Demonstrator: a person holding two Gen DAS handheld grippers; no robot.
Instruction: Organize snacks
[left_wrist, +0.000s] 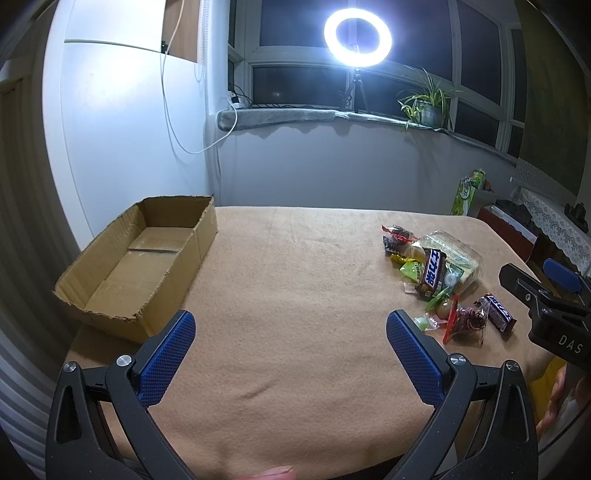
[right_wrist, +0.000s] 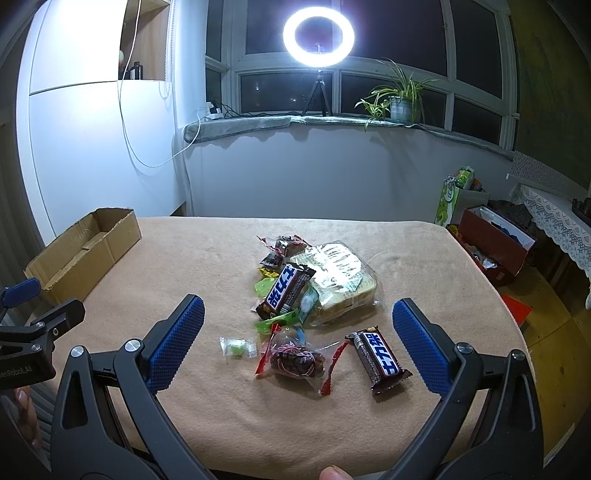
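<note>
A pile of snacks lies on the tan table cloth (right_wrist: 207, 258): a bag of sliced bread (right_wrist: 341, 280), a Snickers bar (right_wrist: 286, 290) on top of the pile, a second Snickers bar (right_wrist: 378, 362) lying apart in front, a clear packet of dark dates (right_wrist: 295, 360), a small green candy (right_wrist: 238, 347) and several small wrapped sweets. The pile also shows in the left wrist view (left_wrist: 443, 273). An open, empty cardboard box (left_wrist: 140, 258) stands at the table's left edge. My left gripper (left_wrist: 291, 350) is open and empty over bare cloth. My right gripper (right_wrist: 299, 343) is open and empty, above the date packet.
A ring light (right_wrist: 318, 37) on a tripod and a potted plant (right_wrist: 400, 99) stand on the windowsill behind the table. A red box (right_wrist: 491, 243) and a green carton (right_wrist: 452, 195) sit on the floor to the right. A white cabinet (left_wrist: 122, 129) stands behind the cardboard box.
</note>
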